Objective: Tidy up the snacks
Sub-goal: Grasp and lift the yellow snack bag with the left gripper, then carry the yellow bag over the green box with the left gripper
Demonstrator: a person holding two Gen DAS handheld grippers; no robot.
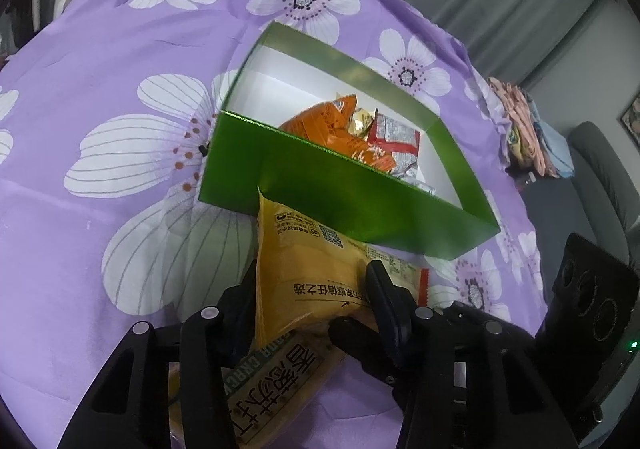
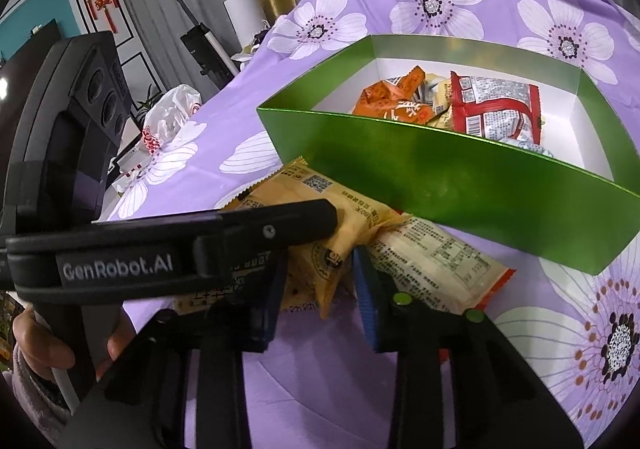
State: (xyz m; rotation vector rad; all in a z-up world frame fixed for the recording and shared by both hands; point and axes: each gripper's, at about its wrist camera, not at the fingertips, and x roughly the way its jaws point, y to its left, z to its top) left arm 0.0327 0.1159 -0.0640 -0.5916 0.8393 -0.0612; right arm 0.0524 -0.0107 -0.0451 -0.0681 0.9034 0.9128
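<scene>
Snack packet sits clamped between left claw fingers.

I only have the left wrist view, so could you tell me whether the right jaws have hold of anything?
Observer: Yes, the right gripper is shut on the near end of the yellow packet.
Operator: Thanks. Is anything lying off to the left?
Observer: A white plastic bag sits at the cloth's far left edge.
Operator: And beside the yellow packet?
Observer: A pale packet with printed tables lies to its right.
</scene>
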